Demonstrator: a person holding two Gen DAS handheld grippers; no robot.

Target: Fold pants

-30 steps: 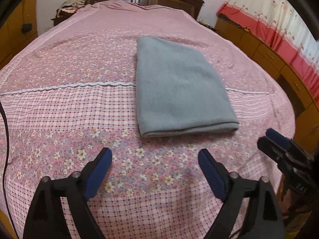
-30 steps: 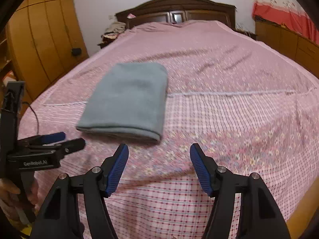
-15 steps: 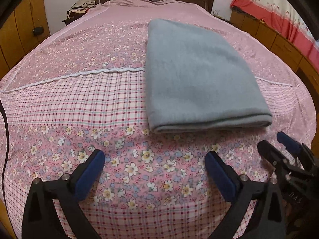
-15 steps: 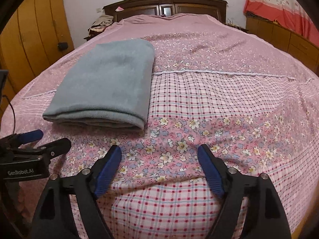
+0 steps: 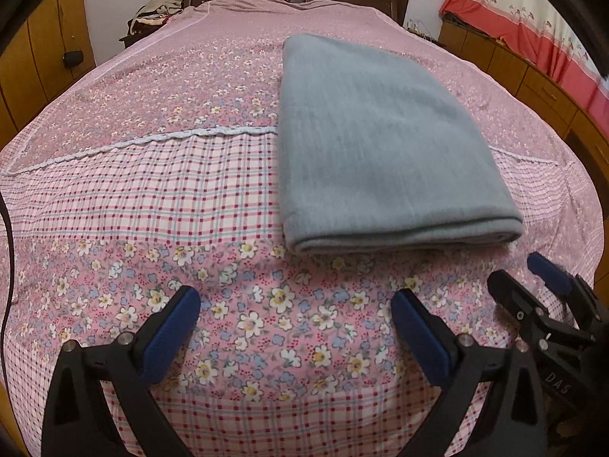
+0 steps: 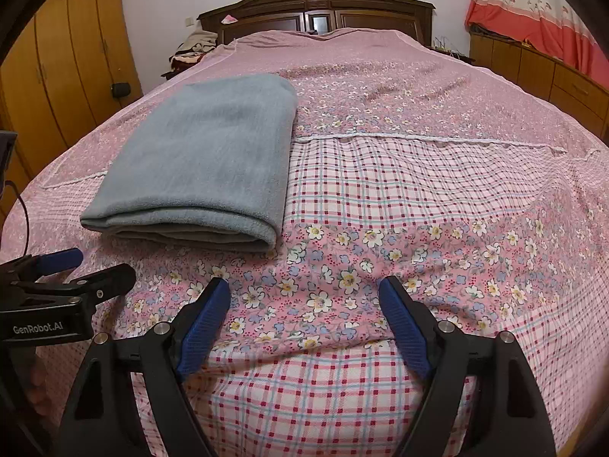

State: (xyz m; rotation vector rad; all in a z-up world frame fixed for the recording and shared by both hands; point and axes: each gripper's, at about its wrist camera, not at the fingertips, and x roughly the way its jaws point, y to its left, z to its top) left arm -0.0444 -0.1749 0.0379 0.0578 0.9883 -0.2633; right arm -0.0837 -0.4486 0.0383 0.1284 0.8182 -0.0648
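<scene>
Through the left wrist view, our left gripper stood wide open and empty over the bedspread, the folded grey pants lying beyond it. Through the right wrist view, our right gripper gaped empty, pants ahead-left.

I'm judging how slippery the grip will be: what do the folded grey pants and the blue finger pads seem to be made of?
The pants look like a soft, matte knit or fleece: fuzzy surface, rounded thick fold edges, no sheen. The finger pads look like ribbed blue rubber or soft plastic, with fine ridges on their faces; the exact material is unclear.
</scene>
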